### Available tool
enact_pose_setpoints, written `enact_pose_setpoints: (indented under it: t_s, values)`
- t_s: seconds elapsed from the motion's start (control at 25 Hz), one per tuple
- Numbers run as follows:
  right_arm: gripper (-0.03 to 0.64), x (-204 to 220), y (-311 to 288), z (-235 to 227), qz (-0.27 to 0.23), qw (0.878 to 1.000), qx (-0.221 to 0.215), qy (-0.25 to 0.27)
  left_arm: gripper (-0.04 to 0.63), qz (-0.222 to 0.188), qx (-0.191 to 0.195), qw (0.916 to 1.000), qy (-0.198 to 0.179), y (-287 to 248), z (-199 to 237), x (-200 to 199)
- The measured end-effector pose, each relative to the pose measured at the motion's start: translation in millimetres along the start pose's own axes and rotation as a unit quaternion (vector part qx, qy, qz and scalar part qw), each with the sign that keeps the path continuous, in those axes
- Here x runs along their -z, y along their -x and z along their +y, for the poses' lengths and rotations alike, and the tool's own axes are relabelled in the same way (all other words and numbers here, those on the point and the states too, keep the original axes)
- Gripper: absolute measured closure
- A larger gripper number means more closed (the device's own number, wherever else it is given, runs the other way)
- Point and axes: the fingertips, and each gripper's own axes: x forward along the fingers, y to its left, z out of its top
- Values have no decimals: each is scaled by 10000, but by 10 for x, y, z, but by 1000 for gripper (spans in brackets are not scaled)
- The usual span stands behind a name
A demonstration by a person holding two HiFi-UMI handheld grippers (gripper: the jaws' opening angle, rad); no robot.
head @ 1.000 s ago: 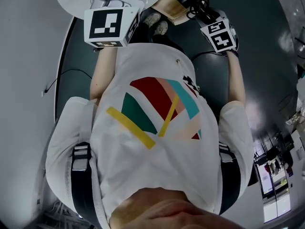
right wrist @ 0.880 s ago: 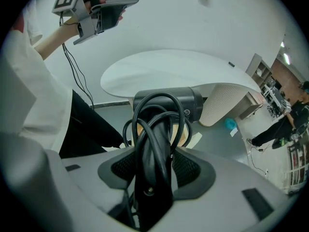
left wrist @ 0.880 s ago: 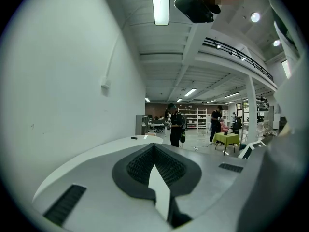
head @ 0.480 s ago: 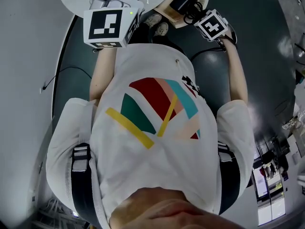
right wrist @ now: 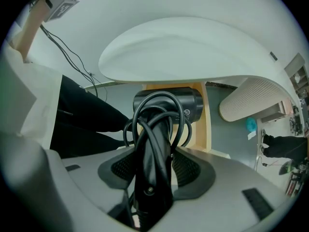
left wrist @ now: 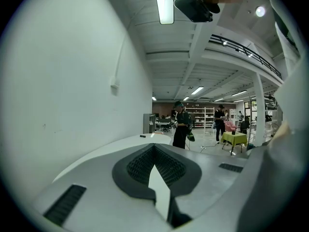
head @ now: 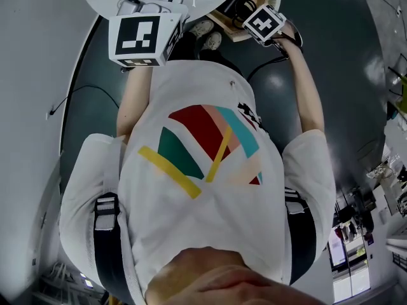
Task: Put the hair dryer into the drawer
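Right gripper (right wrist: 154, 178) sinks vs. 1 s ago, clenched on hair dryer (right wrist: 166, 105) handle, its long axis approx. vertical, drawer (right wrist: 207, 124) directly below; left gripper (left wrist: 155, 178) closed, empty, further away.

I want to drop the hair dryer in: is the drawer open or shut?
Open: the wooden drawer sticks out from under the white table, its inside showing behind the hair dryer.

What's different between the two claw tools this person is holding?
The right gripper is clamped on a black hair dryer; the left gripper is shut on nothing. The right gripper points down toward the wooden drawer; the left gripper points out across the room. Both have dark textured pads.
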Motion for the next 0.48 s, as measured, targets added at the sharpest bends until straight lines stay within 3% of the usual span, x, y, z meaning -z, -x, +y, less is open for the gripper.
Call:
enact_pose_setpoints:
  t_s: [0.08,0.24,0.36,0.48]
  values:
    - [397,-162,-47,21,-218,9997,-98,9,581,10,-45,10000,3,24,63,0]
    - [397,-222,-54,-93,7,9999,143,38,581,59,-71,10000,18,47,138,24]
    - [397,-387,-159,-31,-317,9990,-82,291,581,116,-99,9999,33,59,175,30]
    - [397,-364,-243,-74,-334,9987,-124,358,581,128,-167,9998,10,25,211,19]
